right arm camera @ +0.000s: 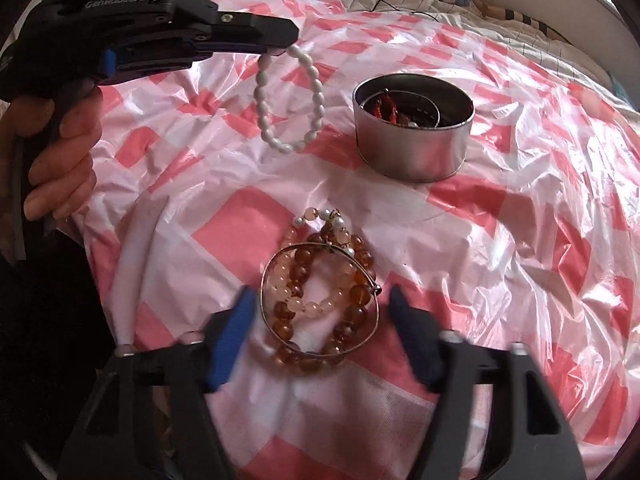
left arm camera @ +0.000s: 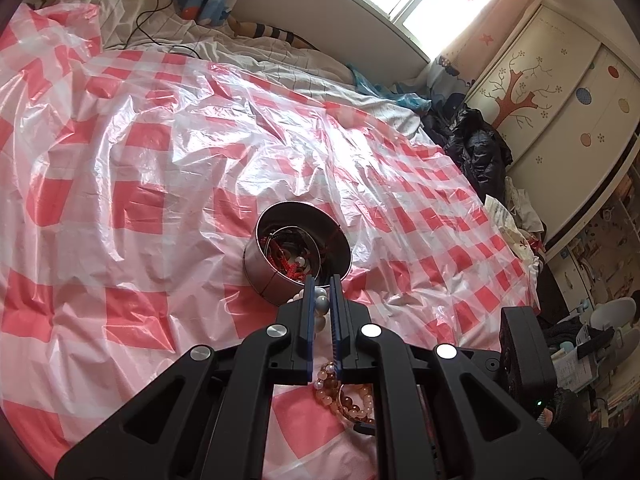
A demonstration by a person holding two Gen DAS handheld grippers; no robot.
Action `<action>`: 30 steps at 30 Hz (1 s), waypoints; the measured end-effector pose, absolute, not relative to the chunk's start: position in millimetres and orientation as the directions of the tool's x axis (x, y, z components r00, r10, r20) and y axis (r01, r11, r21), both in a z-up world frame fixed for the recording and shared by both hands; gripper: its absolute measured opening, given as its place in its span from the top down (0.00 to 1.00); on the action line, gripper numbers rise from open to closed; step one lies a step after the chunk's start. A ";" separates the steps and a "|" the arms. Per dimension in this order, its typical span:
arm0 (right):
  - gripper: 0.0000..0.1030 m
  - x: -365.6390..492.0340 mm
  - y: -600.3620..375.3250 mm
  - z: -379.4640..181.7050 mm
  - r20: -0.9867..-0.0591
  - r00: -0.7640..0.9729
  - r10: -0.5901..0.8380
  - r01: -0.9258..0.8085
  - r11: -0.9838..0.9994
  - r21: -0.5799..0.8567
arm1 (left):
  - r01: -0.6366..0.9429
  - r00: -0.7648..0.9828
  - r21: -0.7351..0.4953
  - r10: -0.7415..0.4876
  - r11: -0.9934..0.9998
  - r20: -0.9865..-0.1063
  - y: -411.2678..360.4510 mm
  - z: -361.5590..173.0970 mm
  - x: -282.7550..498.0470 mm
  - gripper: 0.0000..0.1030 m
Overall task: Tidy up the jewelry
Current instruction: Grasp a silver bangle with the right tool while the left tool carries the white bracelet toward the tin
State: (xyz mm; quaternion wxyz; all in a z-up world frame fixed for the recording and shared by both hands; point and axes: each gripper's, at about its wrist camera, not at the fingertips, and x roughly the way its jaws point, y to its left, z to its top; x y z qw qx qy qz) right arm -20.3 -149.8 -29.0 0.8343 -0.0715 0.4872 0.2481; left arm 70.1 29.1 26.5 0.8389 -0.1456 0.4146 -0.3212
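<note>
My left gripper (left arm camera: 322, 284) is shut on a white bead bracelet (right arm camera: 288, 100), which dangles from its tips (right arm camera: 280, 46) above the checked sheet, left of a round metal tin (right arm camera: 412, 128). The tin (left arm camera: 300, 252) holds red and pearl jewelry and a metal ring. A heap of amber and pale bead bracelets (right arm camera: 320, 292) with a thin metal bangle lies on the sheet. My right gripper (right arm camera: 320, 300) hovers over that heap with its blue fingers (right arm camera: 234, 336) apart on either side of it, not pressing on it. Part of the heap (left arm camera: 348, 392) shows under the left gripper.
A crinkled pink-and-white checked plastic sheet (left arm camera: 160, 160) covers the bed. A hand (right arm camera: 60, 152) holds the left gripper's handle. Dark clothes (left arm camera: 476, 148) lie at the bed's far right edge, beside a decorated wardrobe (left arm camera: 560, 92). A black cable (left arm camera: 160, 12) trails over the bedding.
</note>
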 end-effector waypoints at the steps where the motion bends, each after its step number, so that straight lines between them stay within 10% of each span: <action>1: 0.43 -21.3 -151.0 -25.7 -0.841 0.412 0.351 -0.486 0.865 0.123 | 0.418 0.450 -0.511 -0.660 0.751 -0.601 30.2 26.8 70.1 0.94; 30: 0.43 8.1 -219.5 -0.3 -0.724 0.539 0.429 -0.248 0.903 0.351 | 0.479 0.448 -0.531 -0.714 0.700 -0.538 -6.9 47.7 70.5 0.94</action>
